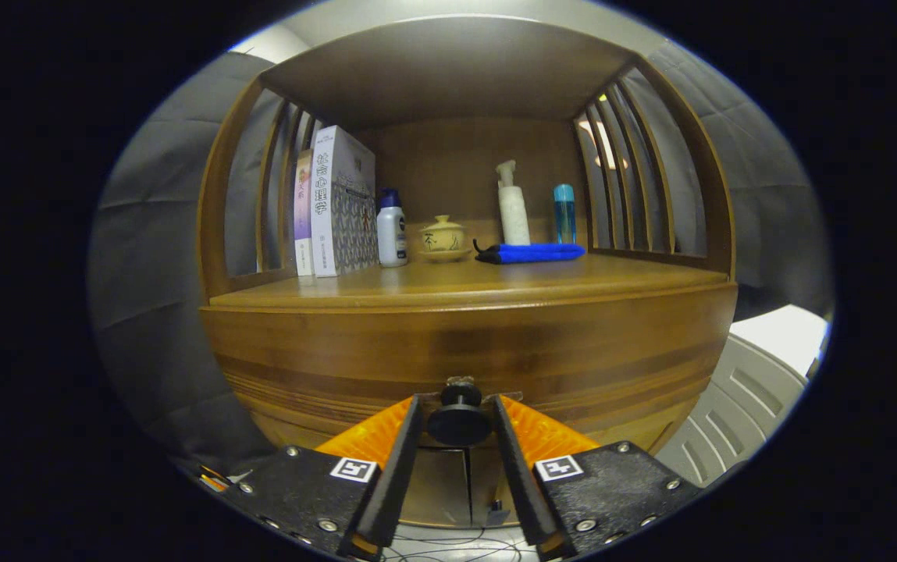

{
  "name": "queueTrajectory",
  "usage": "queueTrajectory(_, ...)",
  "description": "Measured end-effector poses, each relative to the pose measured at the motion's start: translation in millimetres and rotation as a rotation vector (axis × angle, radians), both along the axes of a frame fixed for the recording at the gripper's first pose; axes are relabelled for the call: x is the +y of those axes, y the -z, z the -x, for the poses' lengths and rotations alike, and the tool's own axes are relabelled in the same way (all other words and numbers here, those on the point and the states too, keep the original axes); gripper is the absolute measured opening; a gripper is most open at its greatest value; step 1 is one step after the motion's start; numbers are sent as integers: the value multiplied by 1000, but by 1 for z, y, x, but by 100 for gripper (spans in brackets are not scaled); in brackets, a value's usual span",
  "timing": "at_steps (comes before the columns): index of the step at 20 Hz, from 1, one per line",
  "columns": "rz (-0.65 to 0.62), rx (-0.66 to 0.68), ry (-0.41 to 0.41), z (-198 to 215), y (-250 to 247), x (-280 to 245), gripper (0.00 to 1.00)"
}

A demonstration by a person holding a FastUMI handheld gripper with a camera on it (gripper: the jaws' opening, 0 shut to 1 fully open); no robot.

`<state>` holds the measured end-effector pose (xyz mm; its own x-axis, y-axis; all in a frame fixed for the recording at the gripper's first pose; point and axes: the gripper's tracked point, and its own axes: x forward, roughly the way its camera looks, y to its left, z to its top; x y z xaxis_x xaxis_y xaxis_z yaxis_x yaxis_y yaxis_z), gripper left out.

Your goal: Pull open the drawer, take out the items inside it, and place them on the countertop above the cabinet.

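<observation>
With the task barely begun, the tongs (460, 417) are sitting narrowly open around the round dark drawer knob (460, 421), seemingly touching but not clearly squeezing it, while the smooth curved wooden drawer front (464, 351) is looking closed below the desk (495, 281), its contents hidden and awaiting removal.
</observation>
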<state>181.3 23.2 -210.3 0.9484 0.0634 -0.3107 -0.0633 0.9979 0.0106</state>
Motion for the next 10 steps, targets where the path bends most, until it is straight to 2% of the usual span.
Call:
queueTrajectory(1,-14,2,1,-1,0,1,52)
queueTrajectory(4,-4,21,-12,-2,1,1,48)
queueTrajectory(8,-18,56,4,4,2,0,36)
queueTrajectory(10,1,59,-4,12,1,1,35)
